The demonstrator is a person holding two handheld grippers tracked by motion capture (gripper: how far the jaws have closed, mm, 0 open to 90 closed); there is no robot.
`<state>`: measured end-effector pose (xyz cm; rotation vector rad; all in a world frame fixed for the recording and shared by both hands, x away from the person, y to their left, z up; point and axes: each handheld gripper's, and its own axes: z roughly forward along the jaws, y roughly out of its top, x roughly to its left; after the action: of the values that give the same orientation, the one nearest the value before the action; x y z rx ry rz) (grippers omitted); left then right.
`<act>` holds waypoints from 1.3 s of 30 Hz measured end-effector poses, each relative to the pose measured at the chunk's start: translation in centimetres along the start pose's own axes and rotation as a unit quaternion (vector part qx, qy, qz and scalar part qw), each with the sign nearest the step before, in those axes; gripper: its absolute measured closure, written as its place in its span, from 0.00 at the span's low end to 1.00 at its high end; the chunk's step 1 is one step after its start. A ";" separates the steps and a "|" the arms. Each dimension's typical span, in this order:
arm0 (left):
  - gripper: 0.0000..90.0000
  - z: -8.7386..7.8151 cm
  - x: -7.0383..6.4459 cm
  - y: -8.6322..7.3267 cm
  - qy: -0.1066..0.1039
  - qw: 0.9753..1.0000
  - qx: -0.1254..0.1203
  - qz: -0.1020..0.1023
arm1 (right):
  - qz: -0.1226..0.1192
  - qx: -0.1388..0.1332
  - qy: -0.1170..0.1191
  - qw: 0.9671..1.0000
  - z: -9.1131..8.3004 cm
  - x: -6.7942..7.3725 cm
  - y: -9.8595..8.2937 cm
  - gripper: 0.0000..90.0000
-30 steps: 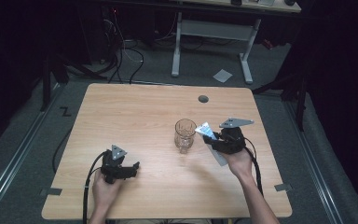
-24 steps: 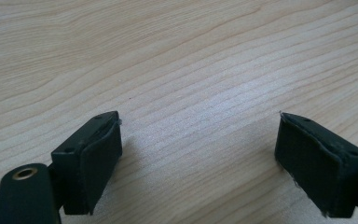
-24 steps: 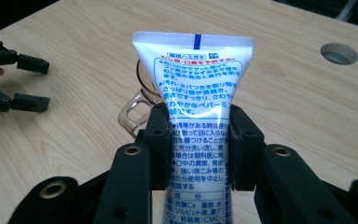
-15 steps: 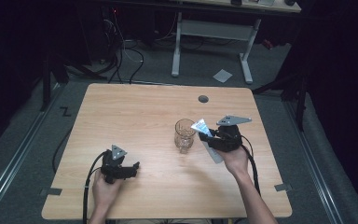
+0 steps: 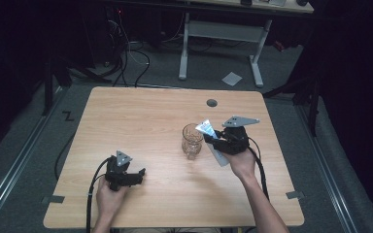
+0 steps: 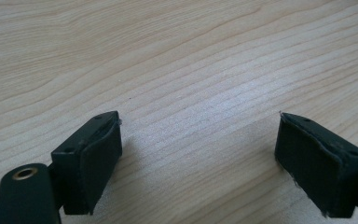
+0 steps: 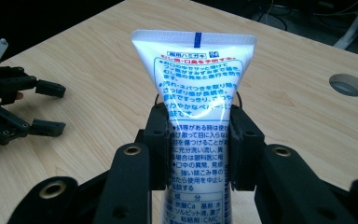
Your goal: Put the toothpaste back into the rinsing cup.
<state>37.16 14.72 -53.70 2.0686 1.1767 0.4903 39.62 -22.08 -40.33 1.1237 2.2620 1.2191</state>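
Toothpaste tube [image 7: 193,107] sits clamped in your right tongs [image 5: 217,138], crimped end tilted toward the glass [image 5: 192,141] at frame centre, ready for dropping in; your left tongs [image 6: 198,163] rest apart on the table [image 5: 141,116].

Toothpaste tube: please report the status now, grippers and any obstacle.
Right gripper shut on toothpaste tube, crimped end up, beside glass jar. Left gripper open, empty, low over table. Nothing in the way.
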 end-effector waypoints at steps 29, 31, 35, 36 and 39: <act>0.17 0.0 0.0 0.0 0.000 1.000 0.000 0.001 | 0.007 -0.022 -0.011 1.000 1.2 -0.6 2.3 0.73; 0.17 0.0 0.0 0.0 0.000 1.000 0.000 0.001 | 0.010 -0.022 -0.010 1.000 1.2 -0.6 2.4 0.73; 0.17 0.0 0.0 0.0 0.000 1.000 0.000 0.000 | 0.009 -0.027 -0.010 1.000 1.3 -0.6 2.7 0.73; 0.17 0.0 0.0 0.0 0.000 1.000 0.000 0.000 | 0.009 -0.028 -0.011 0.999 1.3 -0.6 2.8 0.73; 0.17 0.0 0.0 0.0 0.000 1.000 0.000 0.000 | 0.003 -0.030 -0.013 0.999 1.3 -0.5 3.2 0.73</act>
<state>37.18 14.73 -53.70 2.0690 1.1760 0.4908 42.29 -20.74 -38.56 1.1191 2.1900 1.2597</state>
